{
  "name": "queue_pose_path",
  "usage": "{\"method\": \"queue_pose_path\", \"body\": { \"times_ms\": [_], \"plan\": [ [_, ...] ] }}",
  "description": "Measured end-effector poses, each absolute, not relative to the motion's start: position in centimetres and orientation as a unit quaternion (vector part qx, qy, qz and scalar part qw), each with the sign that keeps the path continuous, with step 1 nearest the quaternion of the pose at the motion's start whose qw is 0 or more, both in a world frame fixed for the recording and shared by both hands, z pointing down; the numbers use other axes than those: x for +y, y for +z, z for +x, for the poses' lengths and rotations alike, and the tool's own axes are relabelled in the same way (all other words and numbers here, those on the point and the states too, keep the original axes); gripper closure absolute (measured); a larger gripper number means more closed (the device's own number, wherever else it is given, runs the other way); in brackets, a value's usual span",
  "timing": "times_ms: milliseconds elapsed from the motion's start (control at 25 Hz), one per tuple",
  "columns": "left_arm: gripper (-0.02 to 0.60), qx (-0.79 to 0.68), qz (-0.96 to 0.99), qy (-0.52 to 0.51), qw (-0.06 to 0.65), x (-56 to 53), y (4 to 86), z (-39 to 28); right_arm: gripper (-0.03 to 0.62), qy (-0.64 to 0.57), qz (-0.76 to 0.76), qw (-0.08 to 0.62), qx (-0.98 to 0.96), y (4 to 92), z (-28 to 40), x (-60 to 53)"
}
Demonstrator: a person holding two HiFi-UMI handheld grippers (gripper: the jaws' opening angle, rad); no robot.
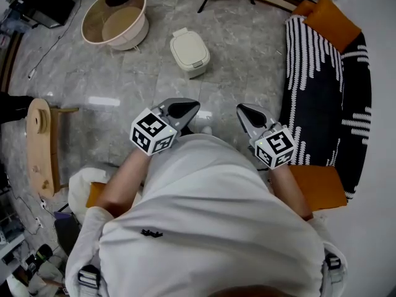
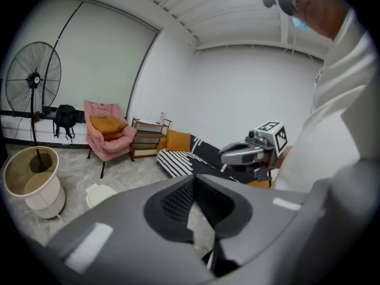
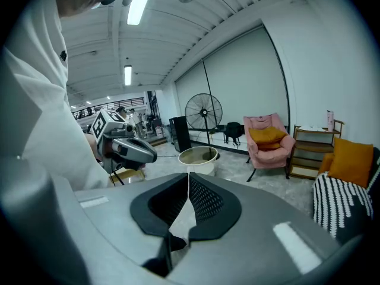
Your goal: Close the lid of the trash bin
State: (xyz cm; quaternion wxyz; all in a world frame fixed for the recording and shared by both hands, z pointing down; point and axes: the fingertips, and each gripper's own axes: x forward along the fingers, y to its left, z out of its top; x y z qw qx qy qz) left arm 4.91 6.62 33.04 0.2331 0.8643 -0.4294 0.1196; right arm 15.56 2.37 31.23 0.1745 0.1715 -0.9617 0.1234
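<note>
A small cream trash bin (image 1: pixel 189 52) stands on the grey tiled floor ahead of me, and its lid lies flat on top. It also shows low at the left in the left gripper view as the trash bin (image 2: pixel 101 195). My left gripper (image 1: pixel 184 109) and right gripper (image 1: pixel 247 111) are held side by side in front of my body, well short of the bin and above the floor. Both are shut with nothing between the jaws. The left gripper view shows the right gripper (image 2: pixel 248 152), and the right gripper view shows the left gripper (image 3: pixel 127 149).
A round beige basket (image 1: pixel 116 17) stands at the far left beyond the bin. A black-and-white striped sofa (image 1: pixel 325 91) with orange cushions runs along the right. A wooden rack (image 1: pixel 42 144) is at the left. A pink armchair (image 2: pixel 107 132) and a standing fan (image 2: pixel 34 79) are at the back.
</note>
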Motion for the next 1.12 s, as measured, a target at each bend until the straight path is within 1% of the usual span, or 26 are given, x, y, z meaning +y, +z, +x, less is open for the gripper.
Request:
{"method": "queue_pose_path", "body": {
  "times_ms": [800,1120],
  "plan": [
    [0.526,-0.437,0.856,0.111,0.255,6.0,34.7,3.9,0.591,0.131,0.166,0.192,-0.958,32.8,14.8,2.1],
    [0.526,-0.431,0.857,0.11,0.259,4.7,35.1,2.1,0.591,0.131,0.166,0.199,-0.957,33.3,12.7,0.8]
  ]
}}
